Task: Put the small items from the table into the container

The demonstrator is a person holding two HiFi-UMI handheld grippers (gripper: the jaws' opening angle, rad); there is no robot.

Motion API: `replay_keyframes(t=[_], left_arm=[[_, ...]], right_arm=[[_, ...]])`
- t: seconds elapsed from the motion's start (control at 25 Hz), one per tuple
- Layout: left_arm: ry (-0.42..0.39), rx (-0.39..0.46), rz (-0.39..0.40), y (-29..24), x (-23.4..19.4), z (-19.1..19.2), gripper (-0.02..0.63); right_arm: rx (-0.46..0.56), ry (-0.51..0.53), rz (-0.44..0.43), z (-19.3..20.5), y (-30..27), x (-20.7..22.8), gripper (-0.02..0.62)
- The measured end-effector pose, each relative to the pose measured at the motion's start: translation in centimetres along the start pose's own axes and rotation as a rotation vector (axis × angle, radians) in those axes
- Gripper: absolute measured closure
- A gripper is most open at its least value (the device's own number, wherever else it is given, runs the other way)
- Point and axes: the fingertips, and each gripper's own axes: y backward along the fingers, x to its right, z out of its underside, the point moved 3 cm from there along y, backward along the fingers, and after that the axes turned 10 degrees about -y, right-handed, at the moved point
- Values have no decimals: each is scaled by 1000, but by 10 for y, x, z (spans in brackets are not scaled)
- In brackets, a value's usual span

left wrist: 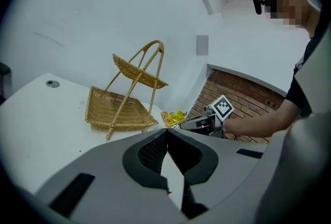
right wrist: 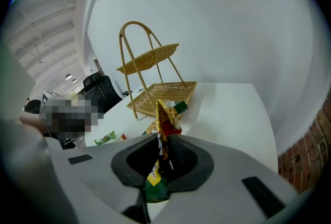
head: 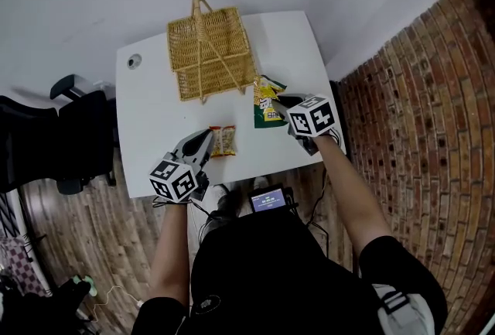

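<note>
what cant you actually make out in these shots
Left gripper view: the orange snack packet is hidden beneath the shut jaws of the left gripper; the head view cannot settle contact.
Right gripper view: the yellow-green snack packet, pinched in the right gripper, has print too small to read.
Right gripper view: the small green wrapper is too small to identify.

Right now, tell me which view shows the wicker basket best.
Left gripper view: the wicker basket stands whole, both tiers and handle clear. The head view looks down on it, tiers overlapping. In the right gripper view the snack packet hides part.
</note>
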Motion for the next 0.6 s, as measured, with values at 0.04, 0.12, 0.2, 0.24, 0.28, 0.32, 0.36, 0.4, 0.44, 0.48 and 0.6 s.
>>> replay_keyframes(t=[0.04, 0.12, 0.2, 0.24, 0.28, 0.32, 0.36, 0.4, 0.44, 0.48, 0.6], left_arm=[[-2, 0, -1, -1, -1, -1, 597], [-4, -1, -4, -3, -2, -3, 597], [-4, -2, -8, -5, -4, -4, 597], [-4, -3, -10, -6, -5, -5, 597], [-4, -2, -12, -7, -6, -5, 597], [-3, -1, -14, -8, -7, -6, 597], [-3, 0, -16, -9, -8, -7, 597], [-3, 1, -19, -10, -9, -8, 597], [-3, 0, -21, -11, -11, -9, 597], [-3, 0, -24, -12, -13, -10, 597], [2, 3, -35, -15, -20, -13, 597]], right_arm=[[5, 3, 0, -5, -1, 1, 540], [12, 12, -1, -14, -2, 2, 541], [18, 20, -2, -23, -4, 4, 541], [21, 23, -3, -28, -6, 4, 541], [23, 26, -5, -32, -7, 4, 541], [25, 29, -7, -36, -8, 5, 541], [25, 34, -9, -40, -10, 4, 541], [25, 39, -12, -43, -12, 4, 541], [25, 44, -14, -47, -15, 4, 541], [24, 50, -15, -51, -17, 4, 541], [17, 72, -16, -61, -25, 6, 541]])
